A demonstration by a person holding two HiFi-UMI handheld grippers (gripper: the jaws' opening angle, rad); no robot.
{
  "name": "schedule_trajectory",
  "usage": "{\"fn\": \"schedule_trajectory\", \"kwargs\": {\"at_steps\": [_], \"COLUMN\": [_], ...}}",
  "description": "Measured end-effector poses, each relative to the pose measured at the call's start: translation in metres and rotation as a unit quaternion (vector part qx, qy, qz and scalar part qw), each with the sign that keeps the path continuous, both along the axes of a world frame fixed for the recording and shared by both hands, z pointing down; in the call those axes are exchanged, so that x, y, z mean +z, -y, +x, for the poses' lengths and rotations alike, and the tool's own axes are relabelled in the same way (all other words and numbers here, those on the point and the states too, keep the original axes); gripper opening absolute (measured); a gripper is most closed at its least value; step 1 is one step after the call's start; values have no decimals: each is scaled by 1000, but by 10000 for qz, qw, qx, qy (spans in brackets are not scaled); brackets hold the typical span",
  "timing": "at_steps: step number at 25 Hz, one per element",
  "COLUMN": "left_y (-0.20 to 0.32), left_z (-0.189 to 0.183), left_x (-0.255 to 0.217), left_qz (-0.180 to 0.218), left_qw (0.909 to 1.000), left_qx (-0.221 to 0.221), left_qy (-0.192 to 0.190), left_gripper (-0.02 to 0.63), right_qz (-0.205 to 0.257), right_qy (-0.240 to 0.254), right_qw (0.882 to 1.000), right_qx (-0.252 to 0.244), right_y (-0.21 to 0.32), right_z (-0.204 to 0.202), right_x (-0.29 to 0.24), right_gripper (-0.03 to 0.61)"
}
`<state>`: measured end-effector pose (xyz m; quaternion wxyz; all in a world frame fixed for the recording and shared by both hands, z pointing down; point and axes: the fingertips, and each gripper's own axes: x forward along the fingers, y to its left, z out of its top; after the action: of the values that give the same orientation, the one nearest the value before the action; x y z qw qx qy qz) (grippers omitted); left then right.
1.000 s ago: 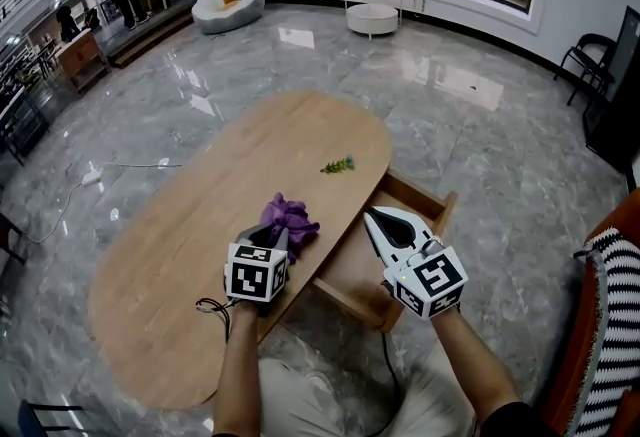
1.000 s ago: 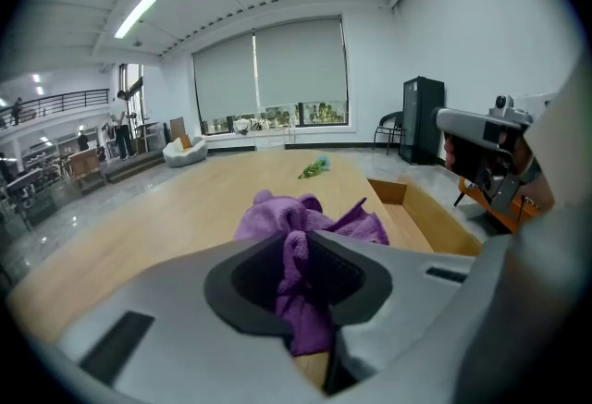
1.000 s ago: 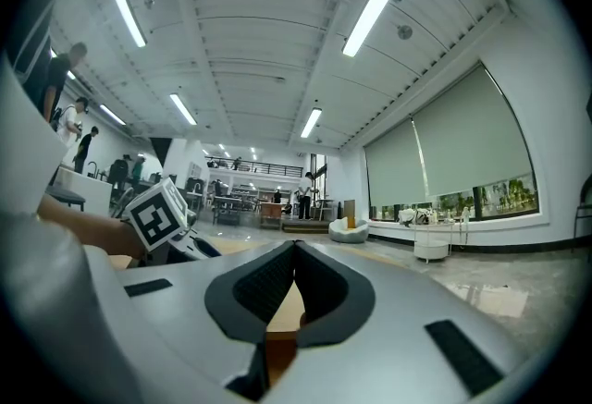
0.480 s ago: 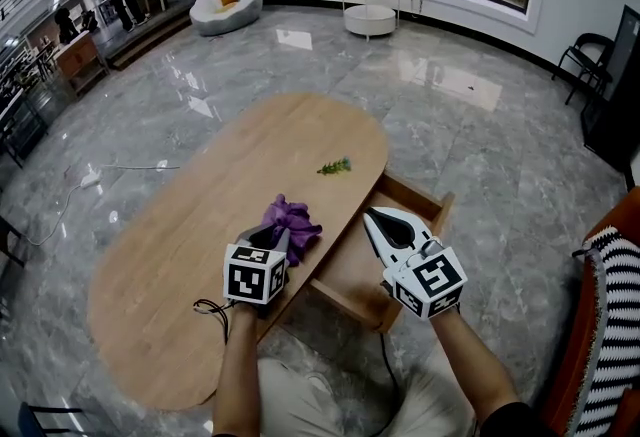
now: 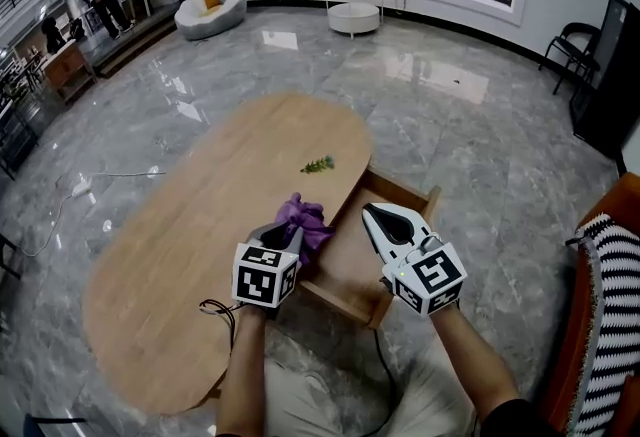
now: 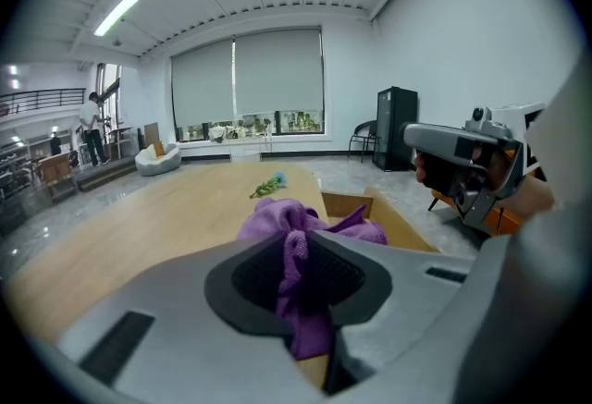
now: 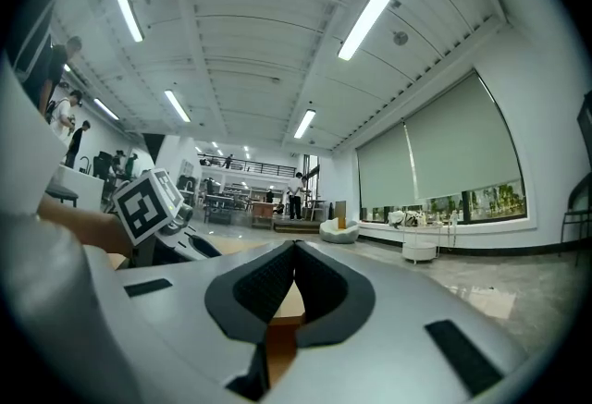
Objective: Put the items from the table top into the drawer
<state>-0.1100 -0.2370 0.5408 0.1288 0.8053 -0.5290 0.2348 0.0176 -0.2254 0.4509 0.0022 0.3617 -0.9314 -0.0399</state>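
My left gripper (image 5: 283, 237) (image 6: 301, 254) is pinching the purple cloth (image 5: 306, 221) (image 6: 294, 219): a fold of it is pressed between the dark pads and the rest bunches out at twelve o'clock from the jaw tips. The cloth sits at the edge of the wooden table (image 5: 190, 245), just beside the open drawer (image 5: 352, 263), which lies at three o'clock from it. My right gripper (image 5: 371, 215) (image 7: 294, 256) has its jaws pressed together on nothing and hangs over the drawer. A small green sprig (image 5: 318, 165) (image 6: 267, 185) lies on the table at twelve o'clock, well apart from the cloth.
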Motion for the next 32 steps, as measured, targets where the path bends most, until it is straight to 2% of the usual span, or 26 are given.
{"fn": "schedule_trajectory", "kwargs": {"at_steps": [14, 20, 27, 32], "left_y": [-5, -8, -13, -11], "left_z": [77, 105, 125, 128], "left_x": [2, 16, 44, 53], "left_qz": [79, -36, -338, -392], "left_qw": [9973, 9948, 9911, 9909], "left_qx": [703, 985, 1236, 1231], "left_qy": [203, 276, 362, 381], "left_gripper": [67, 67, 67, 67], "right_qz": [-29, -66, -119, -165], "right_qy": [44, 58, 77, 94], "right_qw": [9997, 9992, 9985, 9981], "right_qx": [252, 403, 529, 582], "right_y": [-3, -4, -7, -6], "right_z": [33, 50, 62, 65], "right_x": [5, 9, 16, 21], "right_gripper": [14, 14, 14, 14]}}
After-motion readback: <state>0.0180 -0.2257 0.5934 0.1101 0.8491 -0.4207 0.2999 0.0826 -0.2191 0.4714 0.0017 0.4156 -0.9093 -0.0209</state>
